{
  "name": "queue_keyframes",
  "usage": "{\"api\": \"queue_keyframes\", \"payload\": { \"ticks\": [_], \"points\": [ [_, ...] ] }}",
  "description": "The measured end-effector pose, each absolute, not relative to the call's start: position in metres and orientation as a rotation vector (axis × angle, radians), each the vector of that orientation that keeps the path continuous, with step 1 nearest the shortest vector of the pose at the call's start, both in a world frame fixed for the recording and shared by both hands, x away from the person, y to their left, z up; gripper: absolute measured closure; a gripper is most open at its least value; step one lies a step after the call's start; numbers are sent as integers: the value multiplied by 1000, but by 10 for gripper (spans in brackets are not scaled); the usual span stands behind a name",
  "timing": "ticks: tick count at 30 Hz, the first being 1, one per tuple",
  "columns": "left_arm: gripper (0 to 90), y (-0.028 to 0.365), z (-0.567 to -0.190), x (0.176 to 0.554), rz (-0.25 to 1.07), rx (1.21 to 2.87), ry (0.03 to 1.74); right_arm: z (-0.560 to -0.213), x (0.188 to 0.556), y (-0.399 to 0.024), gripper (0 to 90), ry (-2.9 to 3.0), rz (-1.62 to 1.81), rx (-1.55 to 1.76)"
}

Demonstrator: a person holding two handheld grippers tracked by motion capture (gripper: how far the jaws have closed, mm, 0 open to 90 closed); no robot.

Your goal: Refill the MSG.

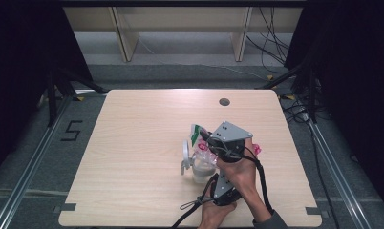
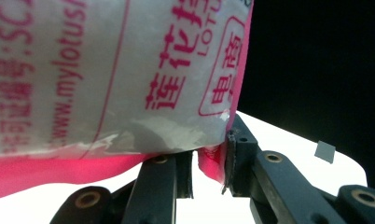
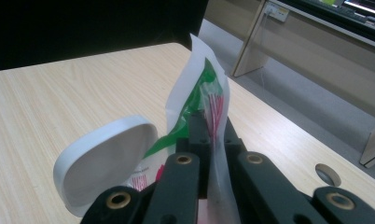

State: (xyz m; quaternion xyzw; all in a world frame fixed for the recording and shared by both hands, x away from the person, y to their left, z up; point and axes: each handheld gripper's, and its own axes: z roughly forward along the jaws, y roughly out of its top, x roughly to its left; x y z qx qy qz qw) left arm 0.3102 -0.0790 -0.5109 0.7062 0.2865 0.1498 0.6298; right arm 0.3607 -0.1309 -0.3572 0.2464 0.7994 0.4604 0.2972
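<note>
Sugar bag (image 2: 106,70), white plastic with pink print, is held up over a clear container (image 1: 202,168) whose white flip lid (image 3: 104,163) stands open, near the front middle of the tabletop (image 1: 133,143). Your right hand-held gripper (image 3: 209,140) is clenched on the bag's thin green-and-white top edge. Your left hand-held gripper (image 2: 209,163) pinches the pink bottom seam; the jaws sit close together with the film between them.

Risks, as a judgement: both grips are on thin slippery film, so the bag could slide out if you tilt fast. The bag's mouth isn't clearly lined up over the container from here, so the contents could spill onto the tabletop. The open lid is just beside the bag, and brushing it could tip the container.

Surface: pale wood-grain tabletop with a round cable hole (image 1: 224,101) at the far side. Room: dark curtains at both sides, grey floor, light wooden frame behind, cables (image 1: 276,43) at far right.
</note>
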Motion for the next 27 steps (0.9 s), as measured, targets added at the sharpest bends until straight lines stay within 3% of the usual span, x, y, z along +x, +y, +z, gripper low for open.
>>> {"api": "queue_keyframes", "payload": {
  "ticks": [16,27],
  "points": [
    [755,-82,-510,311,348,1584,645,-356,359,-130,895,2133,1241,672],
    [750,-79,-509,313,352,1651,626,-357,361,-130,895,2135,1233,672]
  ]
}}
